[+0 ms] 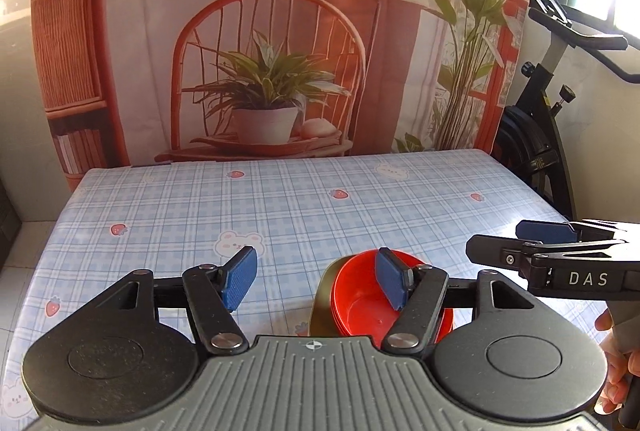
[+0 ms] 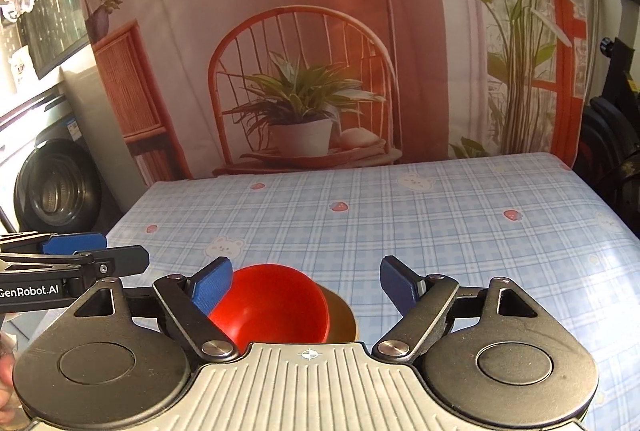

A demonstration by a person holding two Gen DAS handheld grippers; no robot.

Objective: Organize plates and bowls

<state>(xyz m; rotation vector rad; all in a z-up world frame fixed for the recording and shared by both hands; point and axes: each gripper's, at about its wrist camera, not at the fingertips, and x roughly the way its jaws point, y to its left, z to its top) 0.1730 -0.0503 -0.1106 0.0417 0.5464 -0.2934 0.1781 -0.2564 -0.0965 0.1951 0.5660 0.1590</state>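
Observation:
Red bowls (image 1: 360, 299) sit nested in a stack on a gold plate (image 1: 322, 305) near the front of the checked table. In the right wrist view the red bowls (image 2: 276, 305) and the gold plate (image 2: 340, 319) lie low, just beyond the gripper body. My left gripper (image 1: 316, 277) stands open above the table, its right pad in front of the bowls, with nothing between the pads. My right gripper (image 2: 306, 285) is open too, wide, with its left pad over the bowl rim and nothing gripped. Each gripper shows at the edge of the other's view.
The table (image 1: 280, 207) wears a blue checked cloth with strawberries and bears. A printed backdrop (image 1: 260, 31) hangs behind it. An exercise bike (image 1: 552, 119) stands at the right, a washing machine (image 2: 56, 187) at the left. A hand (image 1: 616, 363) holds the right gripper's handle.

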